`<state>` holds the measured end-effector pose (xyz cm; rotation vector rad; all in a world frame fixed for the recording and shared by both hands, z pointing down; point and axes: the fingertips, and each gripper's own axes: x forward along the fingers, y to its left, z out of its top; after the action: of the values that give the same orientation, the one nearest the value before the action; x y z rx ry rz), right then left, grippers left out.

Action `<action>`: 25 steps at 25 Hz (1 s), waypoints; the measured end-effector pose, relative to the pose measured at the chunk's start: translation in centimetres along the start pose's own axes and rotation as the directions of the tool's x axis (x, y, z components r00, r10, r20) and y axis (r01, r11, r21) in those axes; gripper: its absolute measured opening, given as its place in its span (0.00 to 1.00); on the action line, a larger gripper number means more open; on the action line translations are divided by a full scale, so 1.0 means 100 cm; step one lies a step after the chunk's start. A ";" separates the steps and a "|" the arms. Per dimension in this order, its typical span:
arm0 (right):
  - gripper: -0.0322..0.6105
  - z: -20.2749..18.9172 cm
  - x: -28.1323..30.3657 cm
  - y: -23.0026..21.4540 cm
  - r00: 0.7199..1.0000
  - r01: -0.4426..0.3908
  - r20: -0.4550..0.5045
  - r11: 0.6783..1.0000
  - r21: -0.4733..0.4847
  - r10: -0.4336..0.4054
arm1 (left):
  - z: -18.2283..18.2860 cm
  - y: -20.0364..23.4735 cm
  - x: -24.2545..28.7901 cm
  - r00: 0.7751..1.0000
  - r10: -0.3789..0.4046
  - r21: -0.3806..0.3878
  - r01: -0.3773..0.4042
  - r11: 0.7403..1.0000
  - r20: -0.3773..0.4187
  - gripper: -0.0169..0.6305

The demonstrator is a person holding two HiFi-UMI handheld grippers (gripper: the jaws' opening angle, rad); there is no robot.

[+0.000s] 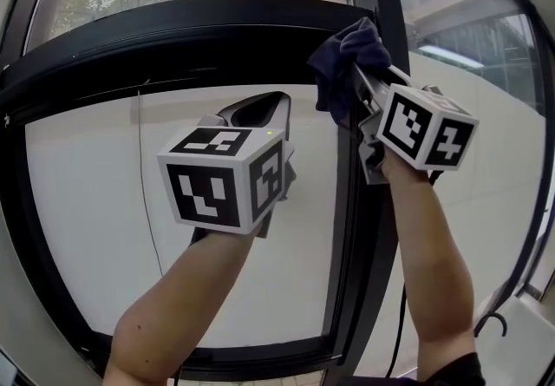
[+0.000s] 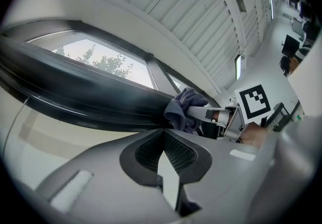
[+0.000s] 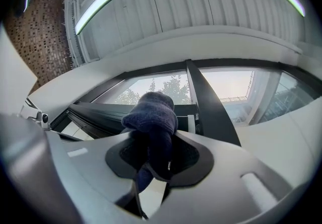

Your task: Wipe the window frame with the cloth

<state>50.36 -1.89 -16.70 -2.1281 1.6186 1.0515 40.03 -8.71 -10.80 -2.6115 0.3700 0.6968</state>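
We judge the wiping under way, much frame left: our right claw (image 3: 153,150) grips the dark blue fleecy cloth (image 1: 347,55), pressed just ahead onto the black metal window frame (image 1: 173,24) corner, our left claw (image 2: 162,137) clenched, empty.

**Clearance at the window**

Window frame (image 1: 173,33): black crossbar above, upright post (image 1: 345,245) at right; both fixed barriers. Their corner is filled by the cloth (image 1: 347,63). Pane (image 1: 87,202): closed wall ahead. Open air before it, save the left tongs (image 1: 260,107) mid-pane.
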 end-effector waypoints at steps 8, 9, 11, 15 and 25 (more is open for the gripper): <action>0.24 0.004 -0.014 -0.032 0.999 0.050 -0.005 0.999 -0.004 -0.050 | -0.001 -0.022 0.017 0.999 -0.049 0.007 0.049 0.999 0.005 0.02; 0.24 0.004 -0.014 -0.034 0.999 0.049 -0.010 0.999 -0.003 -0.049 | -0.002 -0.023 0.019 0.999 -0.052 0.004 0.052 0.999 0.006 0.02; 0.24 0.004 -0.014 -0.036 0.999 0.052 -0.015 0.999 -0.002 -0.052 | -0.003 -0.026 0.023 0.998 -0.060 -0.005 0.060 0.998 0.009 0.02; 0.24 0.003 -0.014 -0.035 0.998 0.056 -0.020 0.998 -0.004 -0.056 | -0.006 -0.030 0.029 0.997 -0.077 -0.016 0.078 0.997 0.007 0.02; 0.24 0.025 -0.044 -0.033 0.999 0.054 0.009 0.998 -0.015 -0.054 | 0.003 -0.046 0.025 0.994 -0.099 -0.017 0.100 0.995 0.046 0.02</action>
<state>51.90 3.89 -16.15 -2.1615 1.5454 1.0583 43.63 -4.95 -10.88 -2.6073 0.2190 0.7269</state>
